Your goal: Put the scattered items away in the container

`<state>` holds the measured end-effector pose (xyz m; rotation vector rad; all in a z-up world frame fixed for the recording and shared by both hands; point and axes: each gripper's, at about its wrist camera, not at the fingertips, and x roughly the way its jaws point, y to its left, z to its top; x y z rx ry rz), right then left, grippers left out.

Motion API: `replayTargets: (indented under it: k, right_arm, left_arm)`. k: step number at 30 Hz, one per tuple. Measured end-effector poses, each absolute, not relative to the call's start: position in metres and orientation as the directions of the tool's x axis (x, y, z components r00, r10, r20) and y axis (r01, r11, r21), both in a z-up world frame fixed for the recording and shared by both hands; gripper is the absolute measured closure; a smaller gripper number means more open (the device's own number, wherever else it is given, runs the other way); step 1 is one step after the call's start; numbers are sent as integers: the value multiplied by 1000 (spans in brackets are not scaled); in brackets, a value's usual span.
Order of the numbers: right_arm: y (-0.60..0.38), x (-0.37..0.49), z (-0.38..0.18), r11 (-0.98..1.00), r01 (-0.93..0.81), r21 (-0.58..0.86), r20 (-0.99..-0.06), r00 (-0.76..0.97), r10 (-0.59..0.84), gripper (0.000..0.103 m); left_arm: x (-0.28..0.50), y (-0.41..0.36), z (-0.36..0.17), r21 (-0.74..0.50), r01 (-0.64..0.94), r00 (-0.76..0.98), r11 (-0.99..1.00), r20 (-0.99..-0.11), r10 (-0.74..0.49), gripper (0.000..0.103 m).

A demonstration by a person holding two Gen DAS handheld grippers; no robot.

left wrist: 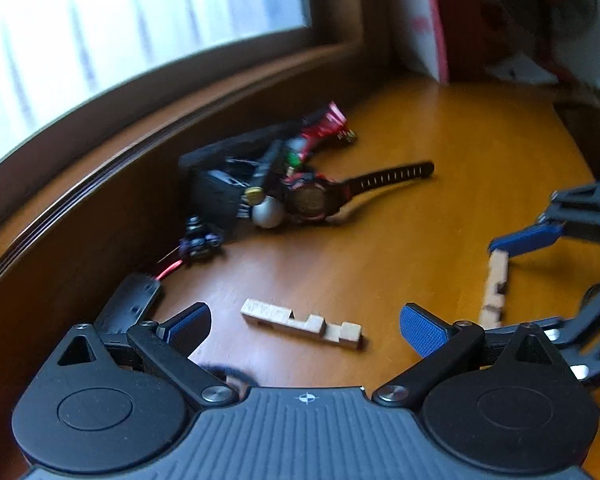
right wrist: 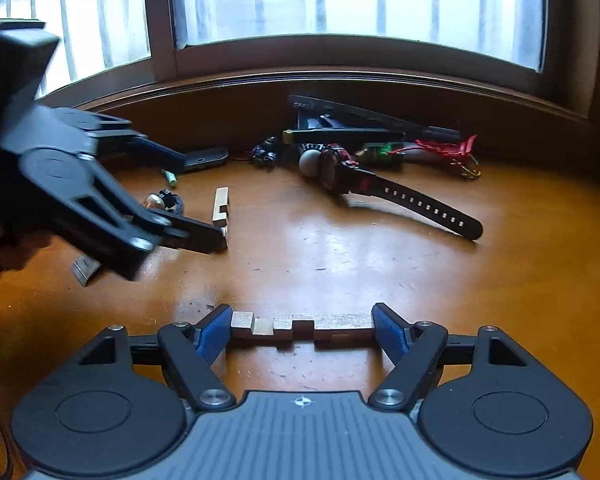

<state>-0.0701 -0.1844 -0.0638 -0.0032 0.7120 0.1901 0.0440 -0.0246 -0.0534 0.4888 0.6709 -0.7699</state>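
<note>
The notched wooden block (right wrist: 303, 327) sat low in the right wrist frame, clamped end to end between the right gripper (right wrist: 303, 330)'s blue pads. It looked light, stiff and easily held by its flat ends. The left gripper (left wrist: 305, 326) hovered spread apart over a second wooden block (left wrist: 302, 322). The glossy orange table (right wrist: 380, 264) ran beneath a window (right wrist: 340, 0).

Left hand-held gripper (left wrist: 306, 326) gapes wide, angled downward; right hand-held gripper (right wrist: 302, 330) is clamped, angled downward.
</note>
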Motion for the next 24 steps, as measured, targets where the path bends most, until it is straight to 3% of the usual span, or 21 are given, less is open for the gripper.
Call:
replayTargets:
  k: [6,11,17,24]
  right_arm:
    - [-183,-68,-69,985,-162,59,-628,761,163,22]
    - [-176,-70,-72,987,-156,35,-626,767,144,11]
    - [-171,-69,-73,989,-143,32,-634,762,131,1]
    - [-170,-71,-73,990,-136,32,-633,764,125,1]
  left_arm:
    - [56,-24,-65,127,799,478,588,-728,-492,0]
    - [62,-21,-68,69,818,434,571,-725,-534,1]
    - [63,-23,-70,13,831,396,556,-716,-575,8]
    - [65,-26,-70,20,841,389,540,-717,-579,6]
